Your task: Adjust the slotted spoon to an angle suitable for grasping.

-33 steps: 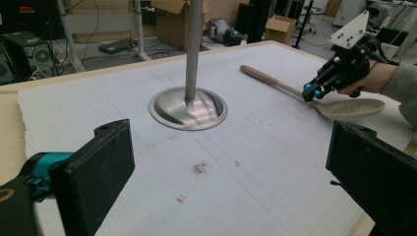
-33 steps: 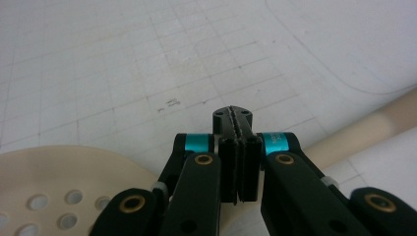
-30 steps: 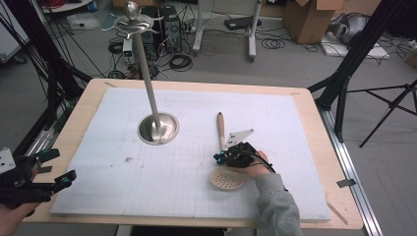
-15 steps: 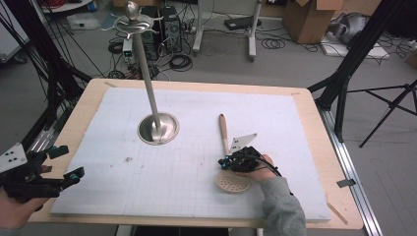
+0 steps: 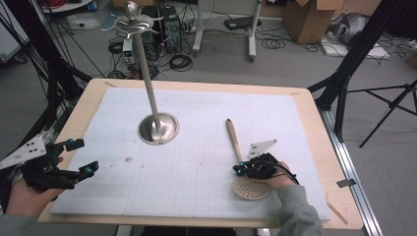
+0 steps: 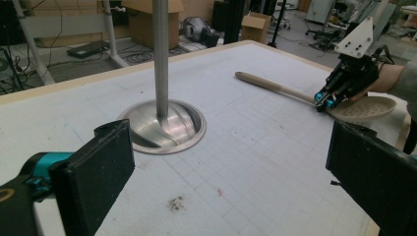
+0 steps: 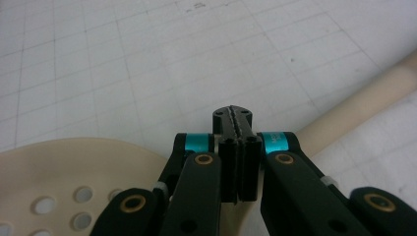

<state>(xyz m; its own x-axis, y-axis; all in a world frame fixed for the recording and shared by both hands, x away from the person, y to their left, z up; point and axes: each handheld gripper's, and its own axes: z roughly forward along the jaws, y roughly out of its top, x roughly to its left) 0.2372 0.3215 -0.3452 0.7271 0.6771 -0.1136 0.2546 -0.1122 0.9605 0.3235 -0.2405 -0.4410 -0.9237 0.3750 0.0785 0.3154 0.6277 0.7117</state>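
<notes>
A beige slotted spoon [image 5: 235, 142] lies on the white mat, handle pointing away, round perforated head [image 5: 251, 188] near the front edge. My right gripper [image 5: 238, 170] sits low over the spoon's neck. In the right gripper view its jaws [image 7: 233, 117] are pressed shut with nothing between them, the head [image 7: 74, 169] to their left and the handle [image 7: 359, 105] to their right. My left gripper [image 5: 83, 157] hovers open at the table's front left corner. The left gripper view shows its jaws [image 6: 231, 182] wide apart, facing the spoon [image 6: 268, 83] and the right gripper [image 6: 325, 97].
A tall metal stand with a round dished base [image 5: 158, 129] rises from the middle left of the mat [image 5: 196, 108]; its base [image 6: 164, 128] lies just ahead of the left jaws. Small crumbs [image 5: 129, 159] dot the mat. A wooden border [image 5: 314, 128] rims the table.
The left gripper has come up and right over the table's front left corner. The right gripper and the spoon have shifted together to the right and nearer to the front edge.
</notes>
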